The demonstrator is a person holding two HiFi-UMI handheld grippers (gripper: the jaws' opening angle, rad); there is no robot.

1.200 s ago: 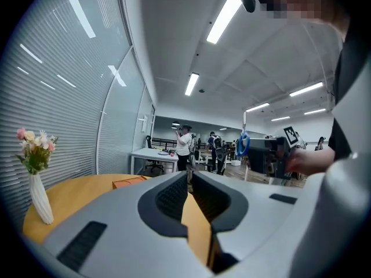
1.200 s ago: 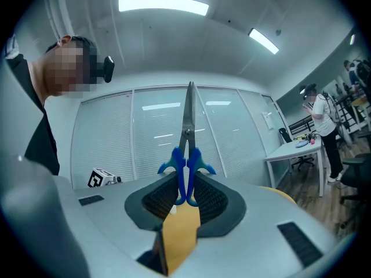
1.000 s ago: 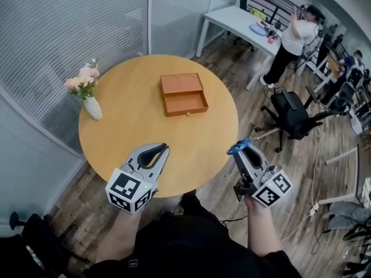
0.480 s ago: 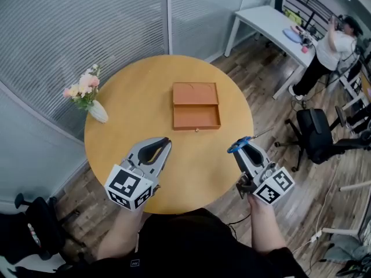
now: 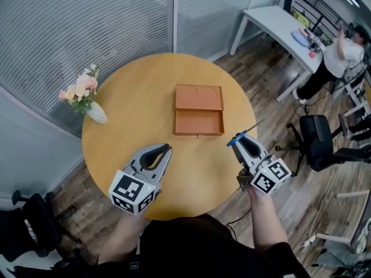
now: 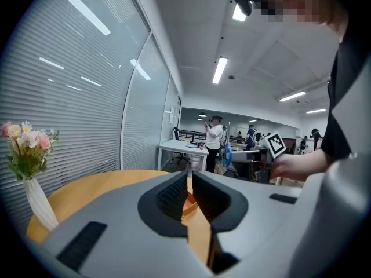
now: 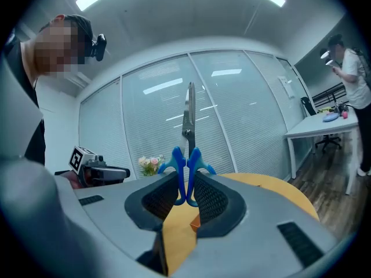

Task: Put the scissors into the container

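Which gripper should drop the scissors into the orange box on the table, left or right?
Right. The right gripper clamps the scissors by their blue handles, close to the open container. The left gripper is shut and empty.

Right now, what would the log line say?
right gripper: shut on scissors, held by handles | left gripper: shut, empty | container: open on table | scissors: not in yet

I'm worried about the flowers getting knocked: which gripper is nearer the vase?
Left. The left gripper hovers over the table's near part, right of the vase; the right gripper, holding the scissors, is near the right edge, farther off.
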